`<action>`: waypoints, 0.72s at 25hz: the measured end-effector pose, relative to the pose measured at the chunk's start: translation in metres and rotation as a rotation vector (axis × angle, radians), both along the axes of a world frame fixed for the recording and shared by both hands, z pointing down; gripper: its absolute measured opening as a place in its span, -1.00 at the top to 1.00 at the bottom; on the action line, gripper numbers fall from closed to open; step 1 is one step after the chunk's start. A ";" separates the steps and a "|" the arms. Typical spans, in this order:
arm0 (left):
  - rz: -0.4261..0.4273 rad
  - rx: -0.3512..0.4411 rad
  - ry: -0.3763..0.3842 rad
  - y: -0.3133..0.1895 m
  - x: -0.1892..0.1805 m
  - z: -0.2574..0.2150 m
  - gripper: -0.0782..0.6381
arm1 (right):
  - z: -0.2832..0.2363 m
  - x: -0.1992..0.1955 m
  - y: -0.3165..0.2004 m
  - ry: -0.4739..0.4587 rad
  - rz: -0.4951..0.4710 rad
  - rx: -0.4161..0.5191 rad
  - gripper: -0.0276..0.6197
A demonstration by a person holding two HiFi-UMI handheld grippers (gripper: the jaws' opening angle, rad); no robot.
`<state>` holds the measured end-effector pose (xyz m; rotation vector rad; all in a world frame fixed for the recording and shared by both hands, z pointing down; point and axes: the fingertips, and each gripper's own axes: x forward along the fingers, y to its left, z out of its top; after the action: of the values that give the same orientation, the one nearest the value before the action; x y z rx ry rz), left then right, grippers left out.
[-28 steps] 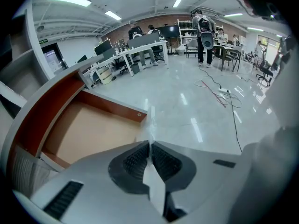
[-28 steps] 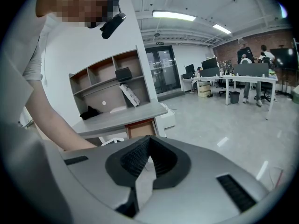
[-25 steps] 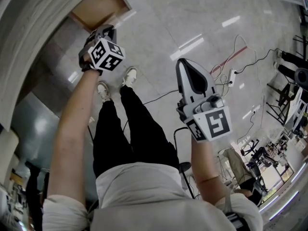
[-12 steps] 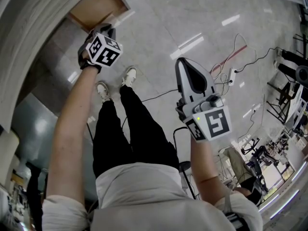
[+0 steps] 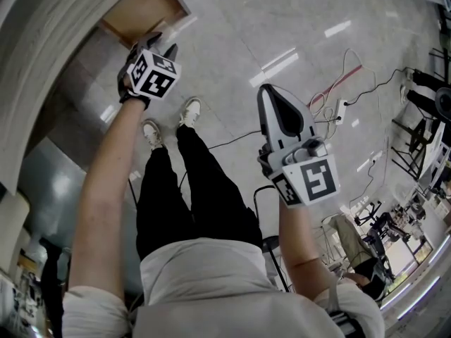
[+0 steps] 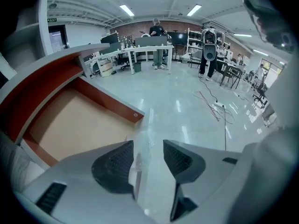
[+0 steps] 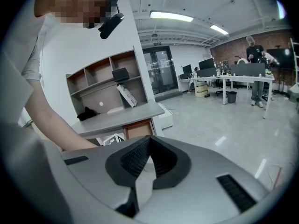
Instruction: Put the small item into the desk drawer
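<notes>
The pale counter (image 5: 42, 55) at far left shows its wooden drawer (image 6: 70, 120) pulled open. Over the drawer's right corner the left tongs (image 6: 148, 148) are spreading, a small see-through item (image 6: 139, 146) between their pads. The right tongs (image 7: 145, 146) are pressed together, empty.

Red and black cables (image 5: 337, 84) trail across the glossy grey floor (image 5: 239, 27) beside a white power strip (image 5: 340, 109).

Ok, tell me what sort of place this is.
Probably an open-plan lab or workshop office: long white desks, loose cables on a glossy floor, and ceiling strip lights.
</notes>
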<state>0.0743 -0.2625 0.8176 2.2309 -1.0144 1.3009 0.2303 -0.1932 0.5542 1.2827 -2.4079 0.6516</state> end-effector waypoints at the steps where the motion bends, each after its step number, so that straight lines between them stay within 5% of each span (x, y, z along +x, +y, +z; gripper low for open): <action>1: -0.007 0.002 0.006 0.001 -0.001 -0.002 0.22 | -0.001 -0.001 0.001 0.000 0.000 0.002 0.84; 18: -0.078 0.100 0.143 0.014 -0.012 -0.050 0.14 | -0.026 -0.037 0.024 0.012 0.009 0.058 0.84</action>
<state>0.0619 -0.2486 0.7681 2.2961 -1.1230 1.0633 0.1929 -0.1692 0.5279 1.3168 -2.4294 0.5792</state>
